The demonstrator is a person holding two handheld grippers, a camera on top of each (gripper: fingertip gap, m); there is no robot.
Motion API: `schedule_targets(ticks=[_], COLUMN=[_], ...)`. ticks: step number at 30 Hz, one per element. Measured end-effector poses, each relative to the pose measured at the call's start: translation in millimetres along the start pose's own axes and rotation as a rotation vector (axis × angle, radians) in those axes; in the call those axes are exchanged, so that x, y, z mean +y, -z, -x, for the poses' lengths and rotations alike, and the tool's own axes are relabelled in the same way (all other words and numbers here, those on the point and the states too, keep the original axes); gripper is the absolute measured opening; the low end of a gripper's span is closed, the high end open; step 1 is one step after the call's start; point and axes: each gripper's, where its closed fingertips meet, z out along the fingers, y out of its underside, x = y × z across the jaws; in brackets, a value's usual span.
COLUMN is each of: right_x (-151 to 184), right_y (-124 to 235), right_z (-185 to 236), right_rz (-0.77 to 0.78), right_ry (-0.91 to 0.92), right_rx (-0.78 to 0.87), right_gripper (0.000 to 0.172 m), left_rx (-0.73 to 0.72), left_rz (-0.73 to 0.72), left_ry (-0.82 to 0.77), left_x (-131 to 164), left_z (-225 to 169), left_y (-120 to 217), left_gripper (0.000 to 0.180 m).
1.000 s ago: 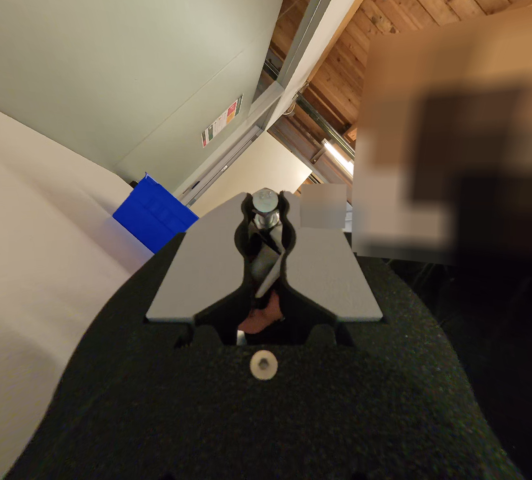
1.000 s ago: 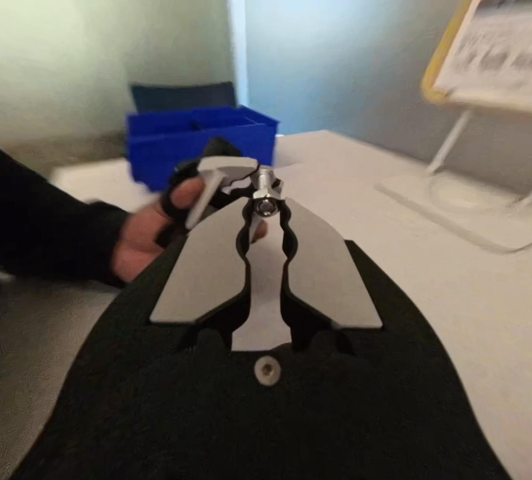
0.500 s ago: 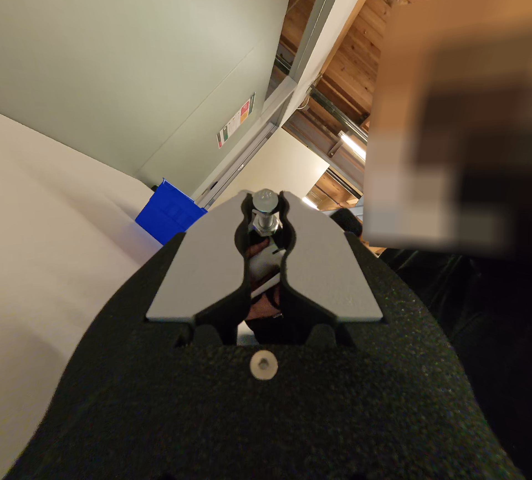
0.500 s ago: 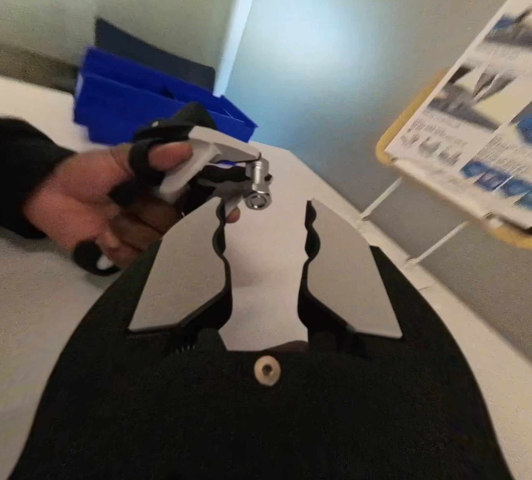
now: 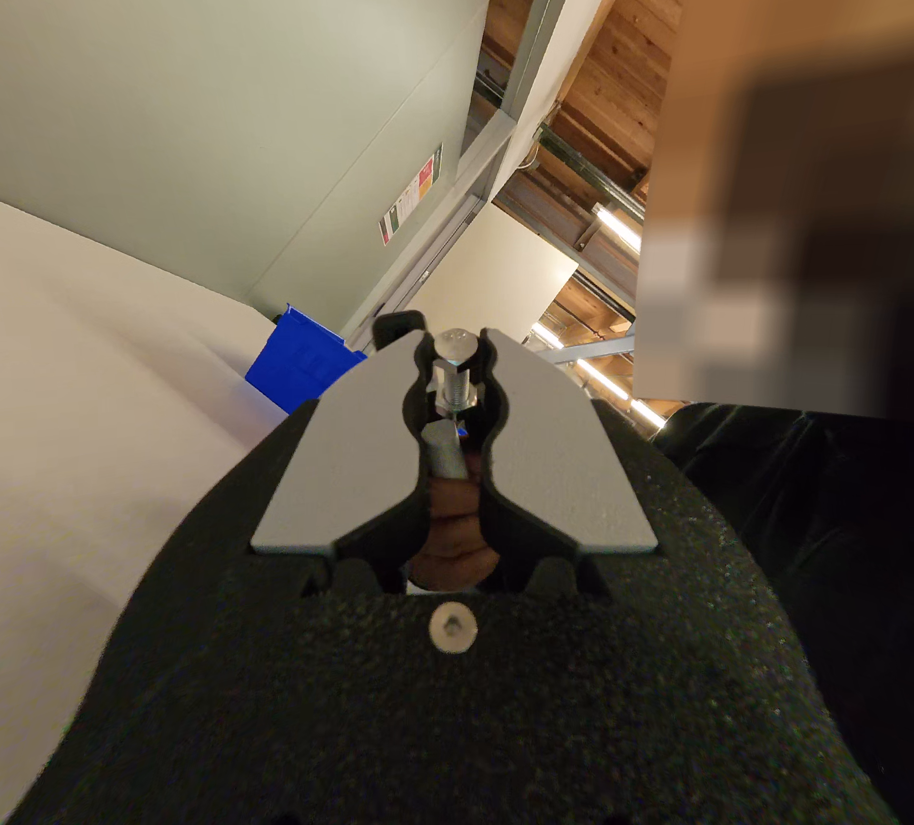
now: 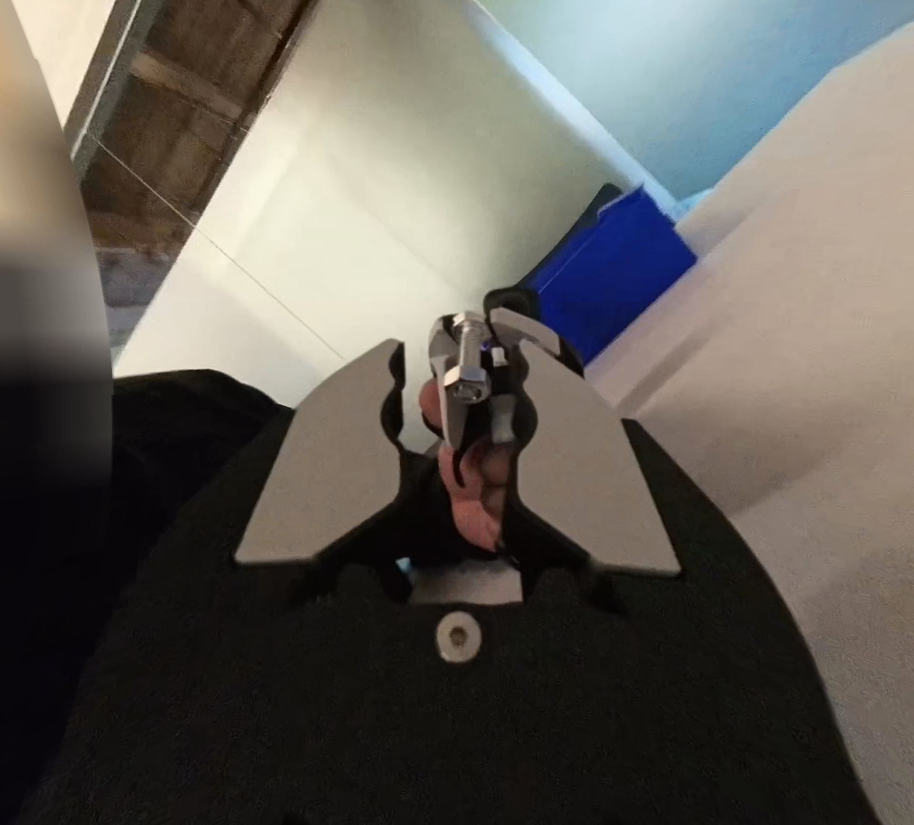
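Left wrist view: white table; blue bin; left gripper clamped narrowly on a steel bolt with a nut; right wrist view: right gripper, jaws spread, around that bolt's nut end.

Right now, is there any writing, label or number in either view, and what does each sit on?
I will not quote any wording; here is where markings sit.
Wall sign, red, green and white, on the grey-green wall: print too small to read.
Bolt head, in the left gripper's fingers: faint raised marks, illegible.
Right wrist view: no writing visible.
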Motion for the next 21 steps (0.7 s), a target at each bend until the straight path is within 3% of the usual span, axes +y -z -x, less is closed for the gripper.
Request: schedule_targets(ticks=[3, 7, 10, 11, 12, 13, 19, 21], right_x=[-3, 17, 23, 22, 20, 20, 23, 12], right_y=[2, -3, -5, -5, -5, -6, -9, -5], right_z=[3, -2, -12, -8, -3, -1, 0, 1], right_rz=[0.017, 0.174, 0.249, 0.221, 0.187, 0.178, 0.142, 0.047], right_ry=[0.443, 1.105, 1.463, 1.495, 1.456, 1.35, 0.176, -0.016], right_rx=[0.135, 0.358, 0.543, 0.551, 0.542, 0.518, 0.1, -0.011], right_gripper=[0.052, 0.055, 0.047, 0.035, 0.018, 0.018, 0.017, 0.018], left_rx=[-0.008, -0.015, -0.011, -0.01, -0.007, -0.002, 0.021, 0.017], left_rz=[-0.04, -0.039, -0.023, -0.013, 0.002, 0.006, 0.0, -0.004], left_ry=[0.042, 0.052, 0.059, 0.057, 0.045, 0.03, 0.04, 0.043], left_x=[-7, -6, -1, 1, 4, 5, 3, 3], left_z=[4, 5, 4, 3, 2, -1, -2, -2], left_y=[4, 4, 2, 1, -1, -2, -2, -2], left_gripper=[0.016, 0.017, 0.017, 0.017, 0.017, 0.017, 0.017, 0.017])
